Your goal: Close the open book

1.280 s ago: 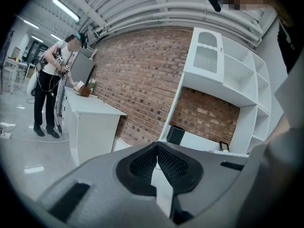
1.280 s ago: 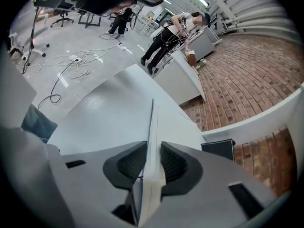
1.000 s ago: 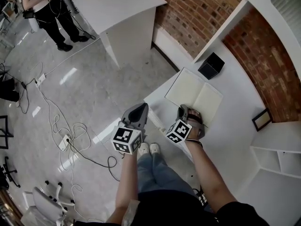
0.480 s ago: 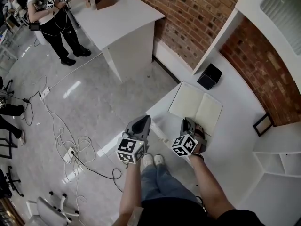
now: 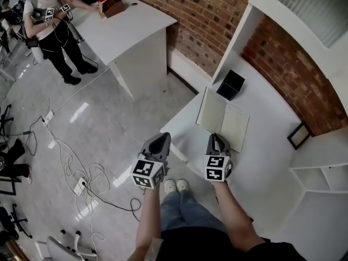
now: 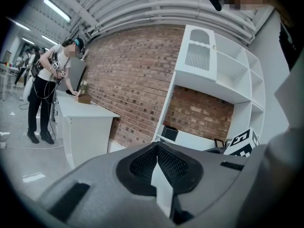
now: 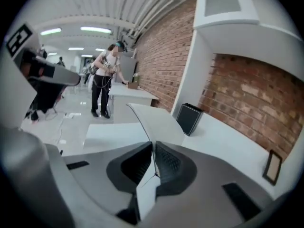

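The open book (image 5: 224, 118) lies on the white desk (image 5: 272, 162) with blank cream pages up. My right gripper (image 5: 216, 139) is at its near edge. In the right gripper view, the right gripper (image 7: 153, 150) has just been closing and its jaws pinch a thin leaf of the book (image 7: 154, 122), which stands up on edge and curves away to the left. My left gripper (image 5: 161, 138) hovers off the desk's left edge over the floor. In the left gripper view, the left gripper (image 6: 156, 152) has its pads together with nothing between them.
A black box (image 5: 230, 84) stands behind the book by the brick wall. A small picture frame (image 5: 296, 136) leans at the right, with a white shelf unit (image 5: 321, 178) beyond. At far left are a white table (image 5: 125, 26), a person (image 5: 51, 29) and floor cables (image 5: 81, 173).
My right gripper has rolled so its marker cube faces up, and it has risen with the book's leaf, which now stands up. The left gripper has hardly moved.
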A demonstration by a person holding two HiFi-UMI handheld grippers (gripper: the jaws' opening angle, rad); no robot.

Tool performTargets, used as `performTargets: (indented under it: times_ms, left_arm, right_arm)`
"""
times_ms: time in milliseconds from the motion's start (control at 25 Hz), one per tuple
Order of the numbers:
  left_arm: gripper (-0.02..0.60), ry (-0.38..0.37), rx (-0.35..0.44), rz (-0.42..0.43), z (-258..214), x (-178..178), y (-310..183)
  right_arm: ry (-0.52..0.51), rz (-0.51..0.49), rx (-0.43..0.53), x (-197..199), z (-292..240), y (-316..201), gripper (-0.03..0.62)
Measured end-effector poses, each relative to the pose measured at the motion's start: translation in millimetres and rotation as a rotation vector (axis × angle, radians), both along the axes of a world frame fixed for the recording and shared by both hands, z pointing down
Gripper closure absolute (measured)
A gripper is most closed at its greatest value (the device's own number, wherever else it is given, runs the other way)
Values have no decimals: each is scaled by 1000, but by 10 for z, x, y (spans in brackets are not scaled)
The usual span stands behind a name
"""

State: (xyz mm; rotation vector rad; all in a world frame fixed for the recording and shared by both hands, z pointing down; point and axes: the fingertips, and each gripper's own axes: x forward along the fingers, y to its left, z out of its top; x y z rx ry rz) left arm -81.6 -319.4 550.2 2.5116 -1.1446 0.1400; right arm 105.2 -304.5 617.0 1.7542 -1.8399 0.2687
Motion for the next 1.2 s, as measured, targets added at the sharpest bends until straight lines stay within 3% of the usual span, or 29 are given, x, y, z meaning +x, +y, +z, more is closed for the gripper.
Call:
performTargets:
  times_ms: [400, 720, 1040, 1200]
  left_arm:
    - [572, -10, -3, 34, -44, 199, 43]
    - [572, -11, 8, 89, -50, 399, 103]
    - [572, -20, 7, 127, -56, 536, 145]
    - [572, -28, 5, 134, -37, 540, 140]
  right_arm:
    - [-326, 228, 135, 434, -121, 303, 576]
    - [-674, 460, 222, 838, -35, 536, 576]
    - [-1026, 739, 142, 1047, 424, 786, 560]
    - [-1149, 795, 99, 1039, 550, 808, 560]
